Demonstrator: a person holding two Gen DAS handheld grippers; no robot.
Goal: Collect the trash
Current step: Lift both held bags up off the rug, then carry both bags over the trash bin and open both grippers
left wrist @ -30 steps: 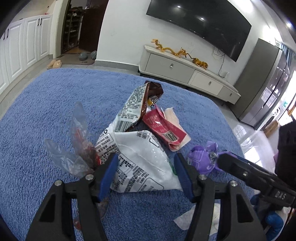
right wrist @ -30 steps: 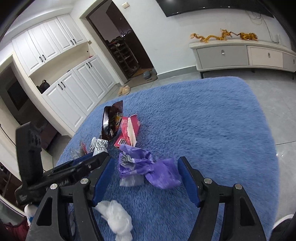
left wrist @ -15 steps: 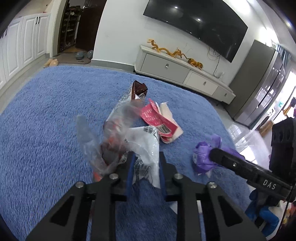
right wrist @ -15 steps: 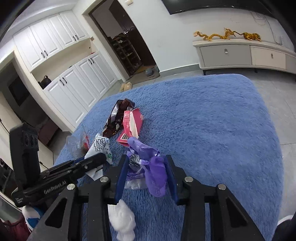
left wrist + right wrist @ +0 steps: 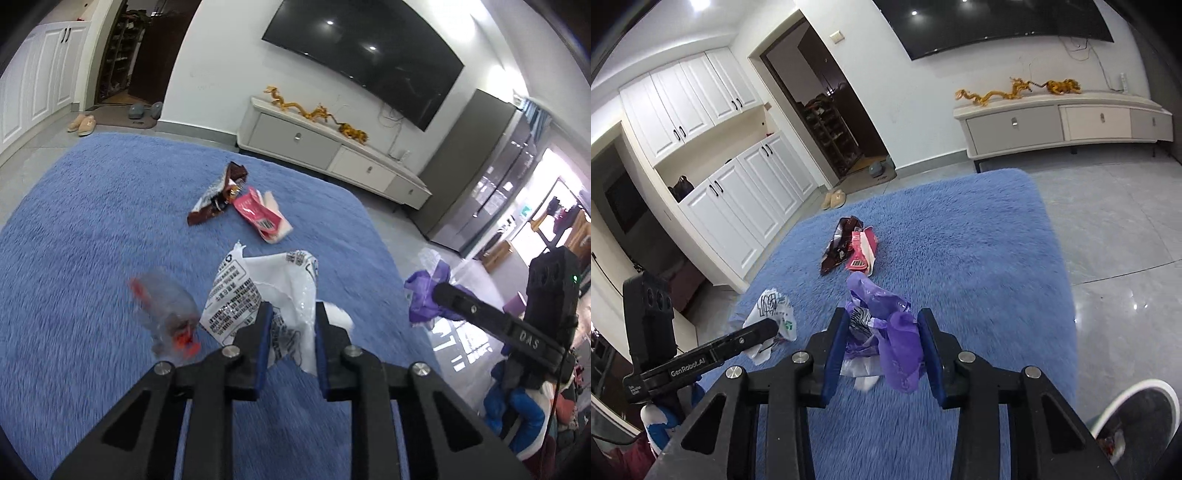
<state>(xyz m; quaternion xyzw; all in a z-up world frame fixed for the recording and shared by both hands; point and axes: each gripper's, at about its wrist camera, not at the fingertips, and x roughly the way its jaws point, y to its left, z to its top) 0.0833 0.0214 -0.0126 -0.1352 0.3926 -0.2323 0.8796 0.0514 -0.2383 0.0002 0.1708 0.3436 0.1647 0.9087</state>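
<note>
Left wrist view: left gripper point(image 5: 290, 343) fingers pinching the white wrapper point(image 5: 266, 291) above the blue rug point(image 5: 92, 240); right gripper point(image 5: 882, 354) pinches the purple bag point(image 5: 897, 339). Brown wrapper point(image 5: 216, 199) and pink packet point(image 5: 258, 216) left, no bin visible.

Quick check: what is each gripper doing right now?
Left gripper: shut on the white printed wrapper.
Right gripper: shut on the purple plastic bag.

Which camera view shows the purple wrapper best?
The right wrist view: the purple wrapper fills the centre, pinched in the right hand-held gripper. The left wrist view shows only a small part at its right, behind that gripper's finger.
</note>
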